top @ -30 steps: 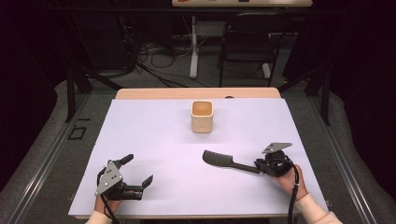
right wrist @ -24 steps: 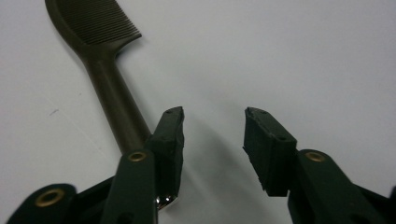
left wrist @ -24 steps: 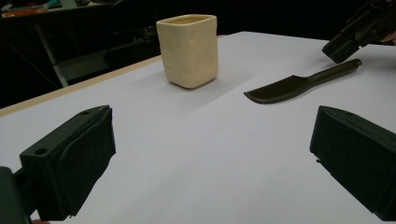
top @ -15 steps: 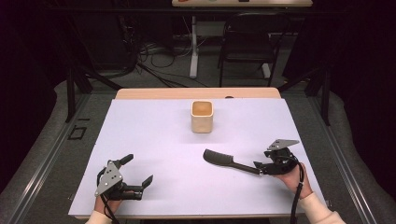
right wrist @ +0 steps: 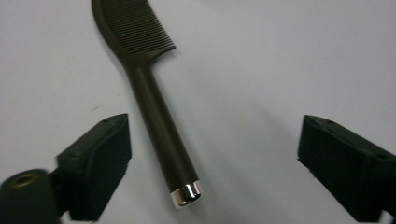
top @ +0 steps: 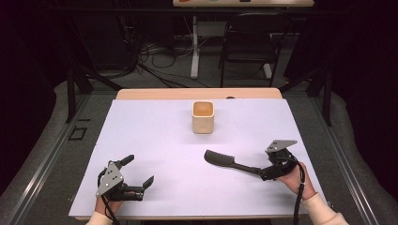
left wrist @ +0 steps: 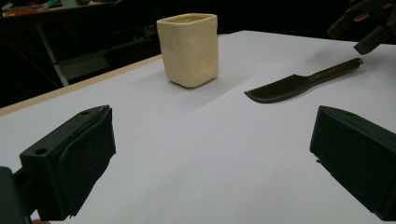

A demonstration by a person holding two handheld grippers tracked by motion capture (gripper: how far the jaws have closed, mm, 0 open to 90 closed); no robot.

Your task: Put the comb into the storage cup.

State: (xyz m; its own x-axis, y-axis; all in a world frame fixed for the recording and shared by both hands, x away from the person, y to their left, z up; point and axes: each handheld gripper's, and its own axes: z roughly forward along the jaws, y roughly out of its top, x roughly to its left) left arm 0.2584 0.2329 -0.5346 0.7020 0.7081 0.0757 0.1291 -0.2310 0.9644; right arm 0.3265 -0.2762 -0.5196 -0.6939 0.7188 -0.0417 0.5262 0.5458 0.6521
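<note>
the dark comb [top: 225, 161] lies flat on the white table cover [top: 155, 140], at about four o'clock from the cream cup [top: 203, 117] and well apart from it. it looks like a light, stiff piece of hard plastic, smooth and likely a bit slippery, with fine teeth that could bend or snag; the plain round handle, near its shiny metal end cap [right wrist: 186, 194], is the safer place to take hold, pinched across its width. its long axis runs across the table from about ten o'clock to four o'clock in the high view: the toothed head points toward ten o'clock, the handle end toward four o'clock, at the right gripper [top: 268, 171]. that gripper's jaws have just been opening and now stand wide, the handle end lying between them with neither pad touching it. the left gripper [top: 138, 172] rests near the front left of the table at about seven o'clock from the cup, its jaws spread wide with nothing between them.
</note>
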